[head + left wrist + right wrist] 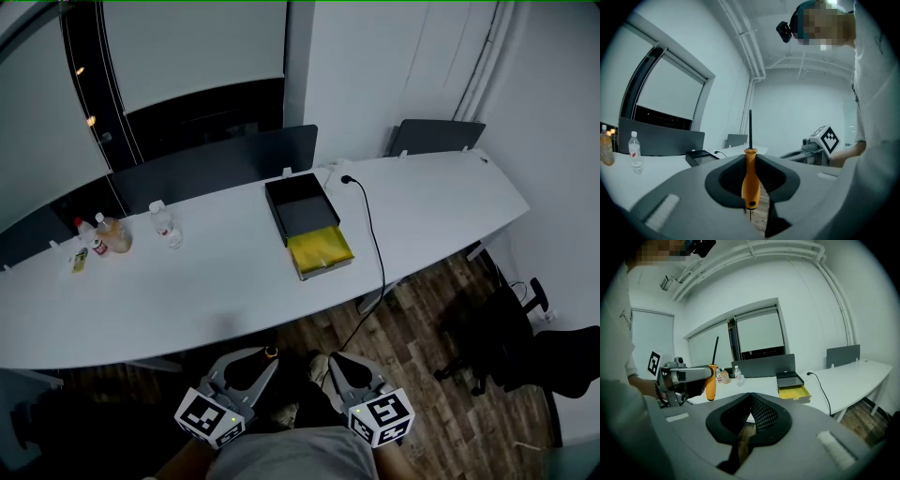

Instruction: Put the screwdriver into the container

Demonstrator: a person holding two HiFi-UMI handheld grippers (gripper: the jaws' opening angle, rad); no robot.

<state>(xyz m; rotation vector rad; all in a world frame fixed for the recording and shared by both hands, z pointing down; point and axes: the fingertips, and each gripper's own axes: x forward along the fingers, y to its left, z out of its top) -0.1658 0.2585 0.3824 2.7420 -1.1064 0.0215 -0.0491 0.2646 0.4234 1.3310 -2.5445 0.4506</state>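
The left gripper (751, 157) stood clamped on the screwdriver (751, 183) by its orange handle, long axis upright, shaft pointing up, well apart from the desk's container (275, 208); the right gripper (750, 396) had its fingers together, empty.

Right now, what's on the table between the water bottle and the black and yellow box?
Nothing. In the head view, the white table is bare between the clear bottle and the container.

left gripper (255, 364) jaws clamped, right gripper (339, 366) jaws together
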